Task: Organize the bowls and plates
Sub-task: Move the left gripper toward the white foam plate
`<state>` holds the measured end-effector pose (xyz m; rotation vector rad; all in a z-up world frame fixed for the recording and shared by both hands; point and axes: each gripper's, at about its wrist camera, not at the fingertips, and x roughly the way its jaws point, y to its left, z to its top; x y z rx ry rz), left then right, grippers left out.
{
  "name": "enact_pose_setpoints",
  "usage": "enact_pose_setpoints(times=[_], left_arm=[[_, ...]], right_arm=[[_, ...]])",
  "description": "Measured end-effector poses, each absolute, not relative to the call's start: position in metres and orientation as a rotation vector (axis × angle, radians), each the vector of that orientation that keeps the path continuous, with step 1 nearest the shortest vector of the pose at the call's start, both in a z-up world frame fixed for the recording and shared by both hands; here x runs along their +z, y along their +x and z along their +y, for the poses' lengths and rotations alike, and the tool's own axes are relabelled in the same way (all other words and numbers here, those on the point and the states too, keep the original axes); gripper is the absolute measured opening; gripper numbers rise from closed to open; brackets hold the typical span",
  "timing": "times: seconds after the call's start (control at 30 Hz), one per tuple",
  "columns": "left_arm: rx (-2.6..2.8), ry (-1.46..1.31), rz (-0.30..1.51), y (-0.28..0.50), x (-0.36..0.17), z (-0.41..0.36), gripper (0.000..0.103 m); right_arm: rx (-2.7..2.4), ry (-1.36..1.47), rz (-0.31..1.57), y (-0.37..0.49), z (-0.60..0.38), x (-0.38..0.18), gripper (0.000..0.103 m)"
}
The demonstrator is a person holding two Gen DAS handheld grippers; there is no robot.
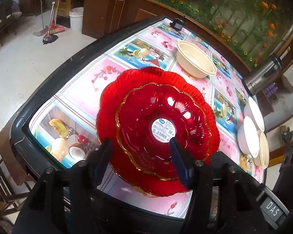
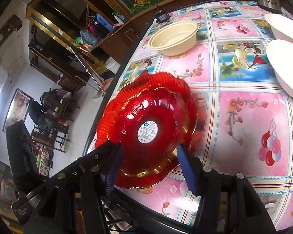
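Hovering both wide-open tools, left tool (image 1: pixel 140 152) and right tool (image 2: pixel 150 163), we find the stacked red plates (image 1: pixel 158 128) dead ahead at the bench's (image 1: pixel 48 89) near edge, cream bowl (image 1: pixel 195 62) beyond.

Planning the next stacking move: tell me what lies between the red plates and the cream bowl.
Nothing: only bare fruit-print tablecloth separates the stacked red plates from the cream bowl, clearest in the right wrist view.
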<state>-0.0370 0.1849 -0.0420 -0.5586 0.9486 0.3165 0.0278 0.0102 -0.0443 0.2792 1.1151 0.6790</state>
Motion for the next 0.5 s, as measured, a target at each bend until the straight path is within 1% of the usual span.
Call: enact_pose_setpoints(times=[0.07, 0.3, 0.37, 0.43, 0.5], left_arm=[[0.314, -0.566, 0.941, -0.038, -0.041, 0.185, 0.064], [0.301, -0.586, 0.919, -0.038, -0.035, 0.181, 0.064], [0.293, -0.583, 0.911, -0.039, -0.033, 0.178, 0.065], [0.282, -0.579, 0.896, -0.038, -0.030, 0.175, 0.070], [0.279, -0.567, 0.881, -0.037, -0.027, 0.172, 0.072]], right_arm=[[0.668, 0.285, 1.107, 0.027, 0.006, -0.042, 0.068], [0.661, 0.349, 1.086, 0.028, -0.013, -0.041, 0.068], [0.663, 0.376, 1.076, 0.028, -0.019, -0.040, 0.068], [0.661, 0.395, 1.065, 0.029, -0.026, -0.038, 0.071], [0.655, 0.400, 1.046, 0.029, -0.030, -0.035, 0.075]])
